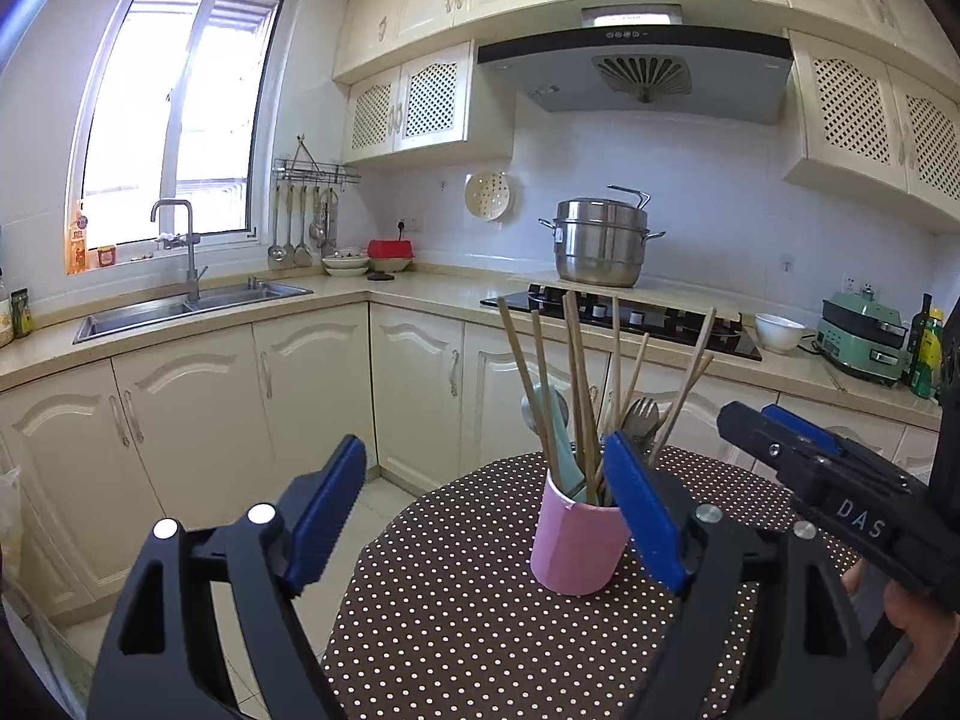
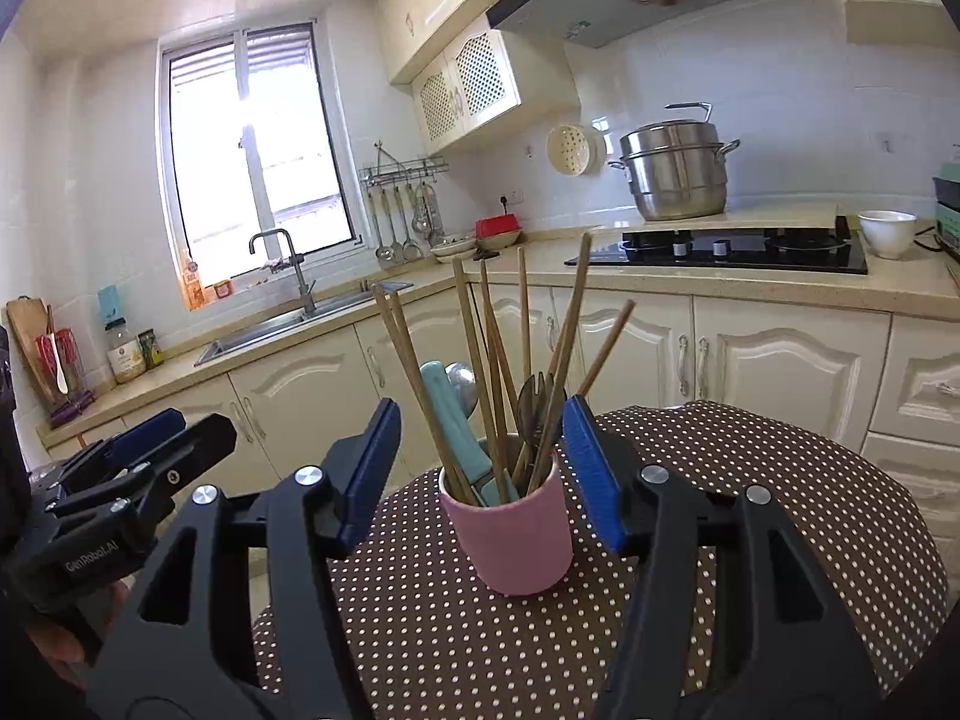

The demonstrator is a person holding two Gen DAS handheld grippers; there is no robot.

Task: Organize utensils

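So the landmark here is the pink cup (image 2: 509, 531), sitting upright on the brown polka-dot tablecloth (image 2: 456, 636) of a small table, and basically all the utensils are already standing in it.

Handling-wise, my guess: the cup looks like smooth ceramic or plastic, rigid, probably a bit slippery, and top-heavy with everything poking out. If it needs moving I'd grab it across the body, low down, not by the rim. It could tip if you yank a stick sideways.

The wooden chopsticks (image 2: 480, 360) fan out above the cup, leaning every direction. Light, stiff, thin, so they'd roll in a grip. Pinch one up high where it stands clear of its neighbours and pull along its own lean.

The pale teal handle (image 2: 457, 420) leans out of the cup's left side in the right wrist view, with a metal spoon bowl (image 2: 462, 381) peeking behind it. There's a dark metal fork (image 2: 533, 399) head-up in the cup too; hard and slick, so take it by the neck.

Claws: the left gripper (image 1: 489, 495) is spread wide, nothing in it, the cup just behind its right-hand finger. The right gripper (image 2: 483, 459) is also spread and empty, its fingers either side of the cup, not touching as far as I can tell.
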